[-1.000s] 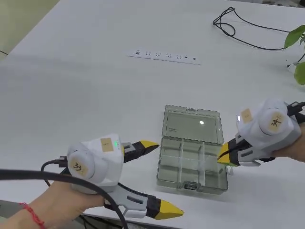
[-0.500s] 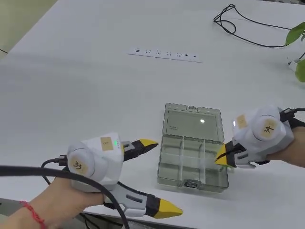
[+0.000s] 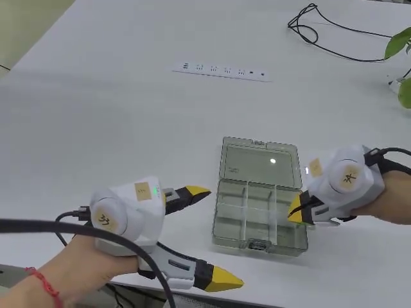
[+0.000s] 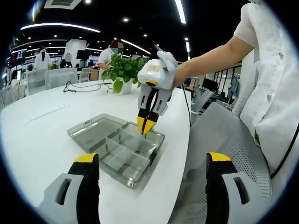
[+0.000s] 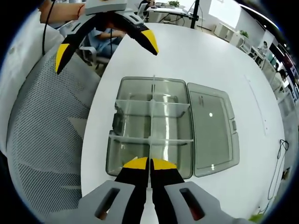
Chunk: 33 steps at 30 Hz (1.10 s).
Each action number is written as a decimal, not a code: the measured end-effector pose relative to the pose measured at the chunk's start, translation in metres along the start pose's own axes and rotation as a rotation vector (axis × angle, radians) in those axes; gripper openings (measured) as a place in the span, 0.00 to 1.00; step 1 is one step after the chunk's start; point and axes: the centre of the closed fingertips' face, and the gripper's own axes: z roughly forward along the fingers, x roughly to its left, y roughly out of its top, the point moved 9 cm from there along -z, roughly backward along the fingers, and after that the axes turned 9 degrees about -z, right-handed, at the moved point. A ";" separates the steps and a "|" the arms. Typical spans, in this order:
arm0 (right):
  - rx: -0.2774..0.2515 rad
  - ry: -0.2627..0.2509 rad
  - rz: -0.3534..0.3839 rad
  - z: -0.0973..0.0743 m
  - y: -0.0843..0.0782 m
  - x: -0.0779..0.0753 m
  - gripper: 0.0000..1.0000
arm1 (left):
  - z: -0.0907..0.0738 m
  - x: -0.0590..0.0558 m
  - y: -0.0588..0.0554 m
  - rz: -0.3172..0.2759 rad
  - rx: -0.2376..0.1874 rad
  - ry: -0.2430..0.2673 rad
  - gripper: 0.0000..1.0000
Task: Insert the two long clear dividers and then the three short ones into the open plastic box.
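Over box [image 3: 216, 218] right edge, we've sunk right gripper [image 3: 294, 215], jaws pinching clear divider [image 5: 150, 140], likely seating it; left gripper [image 3: 212, 235] wide open, empty, by table [image 3: 128, 96] front edge.

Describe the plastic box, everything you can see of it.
The plastic box is clear, greyish and shallow, lying open on the white table near its front edge, lid folded flat behind. A latch sits on the front wall. Clear dividers cross inside, making about six compartments. The right tool, shut, pinches one divider at the box's right wall.
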 end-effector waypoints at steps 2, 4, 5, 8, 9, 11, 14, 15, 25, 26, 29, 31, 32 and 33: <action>0.001 0.000 0.001 0.000 0.000 0.000 0.03 | 0.000 0.000 -0.001 0.000 0.002 0.001 0.97; 0.001 -0.001 0.001 0.000 0.000 0.000 0.03 | -0.001 0.001 -0.001 -0.002 0.004 0.002 0.97; 0.000 -0.001 0.004 0.000 0.000 0.000 0.03 | -0.001 0.001 -0.002 -0.002 0.005 0.002 0.97; -0.001 -0.002 -0.003 0.000 0.000 0.000 0.03 | -0.001 0.001 -0.002 -0.004 0.004 0.004 0.97; -0.001 -0.003 -0.001 0.000 0.000 0.000 0.03 | -0.001 0.001 -0.002 -0.004 0.005 0.004 0.97; -0.008 -0.005 0.007 -0.001 0.000 0.001 0.03 | -0.001 0.001 -0.002 -0.005 0.006 0.005 0.97; -0.015 -0.012 0.025 -0.004 0.000 0.000 0.07 | -0.002 0.001 -0.002 -0.006 0.007 0.007 0.97; -0.025 -0.020 0.031 -0.007 0.001 -0.001 0.08 | -0.002 0.001 -0.002 -0.003 0.008 0.006 0.97; -0.115 -0.101 0.122 -0.036 -0.001 -0.002 0.16 | -0.004 0.003 -0.001 -0.001 0.009 0.011 0.98; -0.126 -0.119 0.136 -0.040 -0.002 -0.002 0.17 | -0.004 0.004 -0.001 -0.002 0.009 0.012 0.98; -0.158 -0.147 0.172 -0.050 -0.004 0.000 0.20 | -0.005 0.005 -0.001 0.002 0.011 0.014 0.98; -0.180 -0.169 0.200 -0.057 -0.007 0.001 0.21 | -0.006 0.006 -0.001 0.002 0.011 0.014 0.99; -0.189 -0.176 0.212 -0.060 -0.006 0.003 0.21 | -0.006 0.006 0.000 0.005 0.012 0.015 0.99; -0.202 -0.185 0.225 -0.064 -0.007 0.005 0.22 | -0.007 0.007 0.001 0.006 0.012 0.017 0.99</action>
